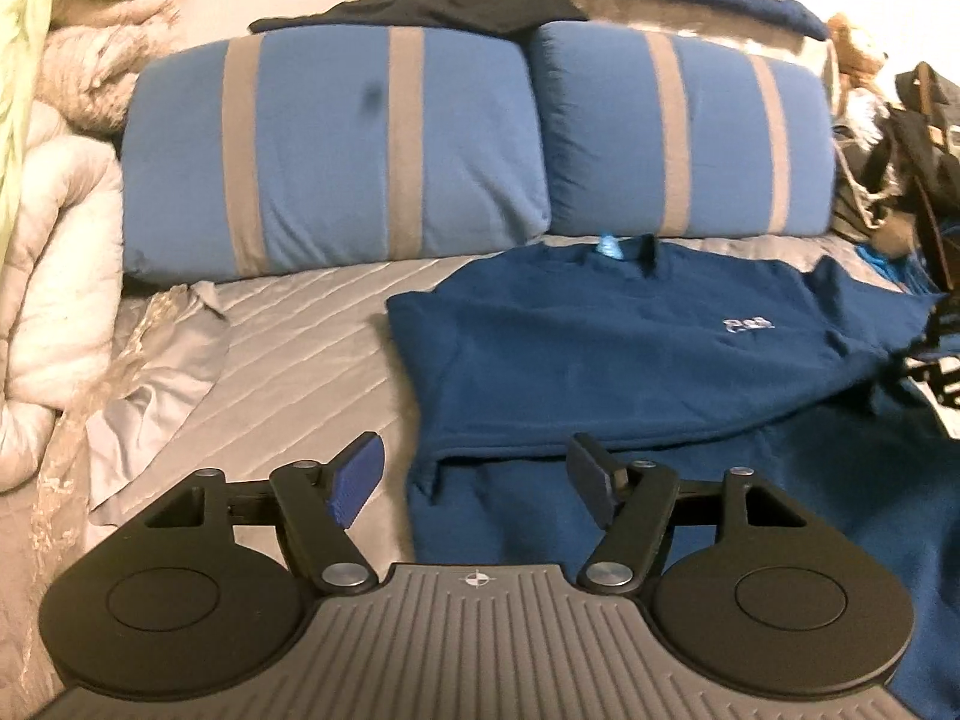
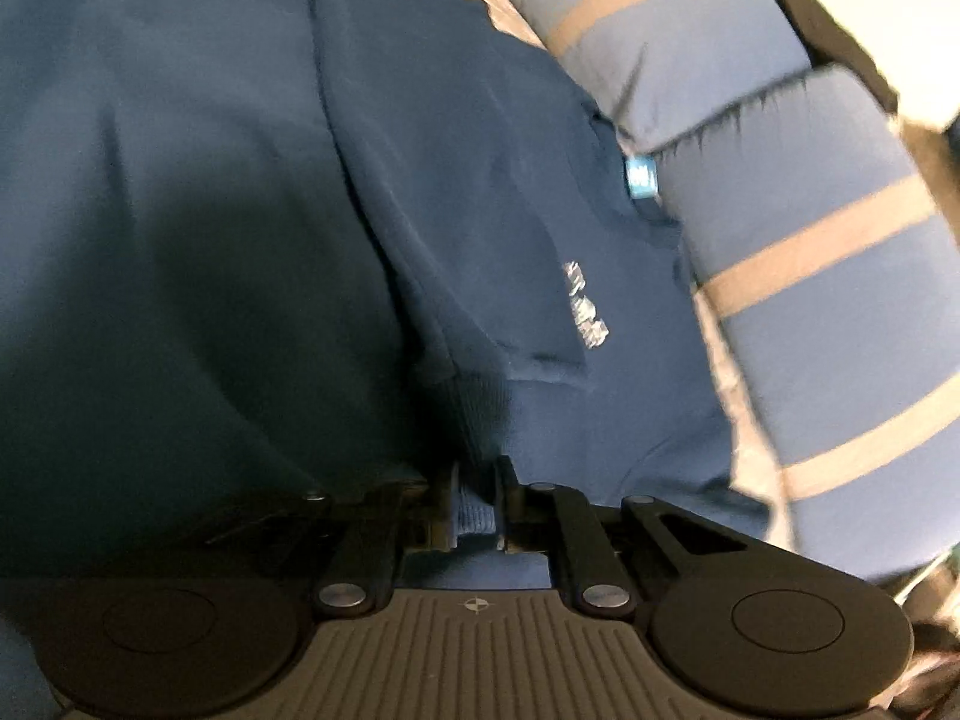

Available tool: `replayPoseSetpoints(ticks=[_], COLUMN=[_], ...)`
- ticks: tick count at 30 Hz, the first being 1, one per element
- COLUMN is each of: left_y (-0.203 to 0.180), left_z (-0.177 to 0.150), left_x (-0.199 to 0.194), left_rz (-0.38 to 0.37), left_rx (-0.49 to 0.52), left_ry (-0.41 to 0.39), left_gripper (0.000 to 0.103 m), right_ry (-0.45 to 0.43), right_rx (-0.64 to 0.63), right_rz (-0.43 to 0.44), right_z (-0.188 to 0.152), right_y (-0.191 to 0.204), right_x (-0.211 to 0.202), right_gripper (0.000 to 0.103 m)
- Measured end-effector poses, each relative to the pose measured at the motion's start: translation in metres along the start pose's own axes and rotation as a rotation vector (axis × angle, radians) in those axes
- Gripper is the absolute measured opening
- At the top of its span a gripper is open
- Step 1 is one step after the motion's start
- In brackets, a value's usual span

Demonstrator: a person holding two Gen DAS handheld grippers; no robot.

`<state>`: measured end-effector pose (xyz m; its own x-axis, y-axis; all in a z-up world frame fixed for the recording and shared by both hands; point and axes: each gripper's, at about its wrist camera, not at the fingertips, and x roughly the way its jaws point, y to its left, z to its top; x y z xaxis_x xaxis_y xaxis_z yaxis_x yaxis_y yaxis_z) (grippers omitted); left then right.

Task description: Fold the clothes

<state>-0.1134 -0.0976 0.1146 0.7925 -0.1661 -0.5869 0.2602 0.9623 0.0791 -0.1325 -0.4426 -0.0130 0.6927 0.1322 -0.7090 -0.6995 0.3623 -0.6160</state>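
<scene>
On the grey quilted bed (image 1: 300, 360), below two striped pillows (image 1: 336, 156), lies the blue sweatshirt (image 1: 630, 360), part-folded. Right gripper (image 2: 477, 516) clamped on its ribbed cuff (image 2: 474, 525), angled down; carry sleeve across flat, keep tension even. Left gripper (image 1: 474, 474) jaws apart, empty, hovering at hem.

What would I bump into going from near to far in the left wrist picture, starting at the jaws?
Left gripper with open jaws → dark blue sweatshirt lying on the grey bedspread → two blue pillows with grey stripes → dark clothes piled behind the pillows.
</scene>
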Motion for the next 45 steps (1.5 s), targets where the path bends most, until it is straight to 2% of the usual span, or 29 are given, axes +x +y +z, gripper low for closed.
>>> replayPoseSetpoints(ticks=[3, 4, 5, 7, 9, 11, 15, 21, 27, 30, 32, 37, 42, 45], left_y=[-0.007, -0.010, -0.013, -0.021, -0.030, -0.037, -0.049, -0.062, -0.063, -0.066, -0.068, -0.069, -0.070, -0.070], left_z=[-0.003, -0.004, -0.005, -0.007, -0.008, -0.009, -0.015, -0.027, -0.028, -0.028, -0.028, -0.027, -0.026, -0.026], left_x=[0.000, 0.001, 0.001, 0.001, 0.002, 0.005, 0.012, 0.026, 0.030, 0.031, 0.031, 0.034, 0.036, 0.037], left_rz=[-0.016, -0.023, -0.034, -0.042, -0.026, -0.026, -0.054, -0.049, -0.044, -0.039, -0.037, -0.038, -0.044, -0.047], left_rx=[-0.016, -0.022, -0.026, -0.022, -0.014, -0.010, -0.012, 0.004, 0.005, 0.015, 0.025, 0.035, 0.032, 0.030], left_ry=[0.009, 0.016, 0.019, 0.021, 0.033, 0.048, 0.062, 0.099, 0.121, 0.130, 0.135, 0.150, 0.166, 0.171], left_gripper=[0.070, 0.070, 0.071, 0.071, 0.072, 0.072, 0.072, 0.072, 0.072, 0.072, 0.072, 0.072, 0.072, 0.072], right_ry=[-0.006, -0.008, -0.012, -0.020, -0.036, -0.050, -0.078, -0.073, -0.034, -0.030, -0.020, -0.012, -0.070, -0.086], right_rx=[-0.054, -0.036, 0.023, 0.158, 0.329, 0.452, 0.616, 0.798, 1.072, 1.255, 1.382, 1.621, 1.874, 1.954], right_rz=[-0.046, -0.051, -0.053, -0.057, -0.066, -0.086, -0.109, -0.139, -0.218, -0.278, -0.328, -0.451, -0.473, -0.462], right_z=[-0.001, -0.003, -0.007, -0.014, -0.023, -0.030, -0.047, -0.091, -0.161, -0.204, -0.237, -0.304, -0.357, -0.374], right_y=[0.005, 0.005, 0.001, -0.010, -0.026, -0.035, -0.050, -0.059, -0.074, -0.087, -0.096, -0.109, -0.118, -0.119], right_x=[-0.014, -0.016, -0.019, -0.023, -0.033, -0.045, -0.060, -0.072, -0.087, -0.095, -0.098, -0.109, -0.113, -0.107], right_gripper=[0.018, 0.028, 0.046, 0.066, 0.077, 0.095, 0.102, 0.099, 0.083, 0.072, 0.061, 0.046, 0.033, 0.031])
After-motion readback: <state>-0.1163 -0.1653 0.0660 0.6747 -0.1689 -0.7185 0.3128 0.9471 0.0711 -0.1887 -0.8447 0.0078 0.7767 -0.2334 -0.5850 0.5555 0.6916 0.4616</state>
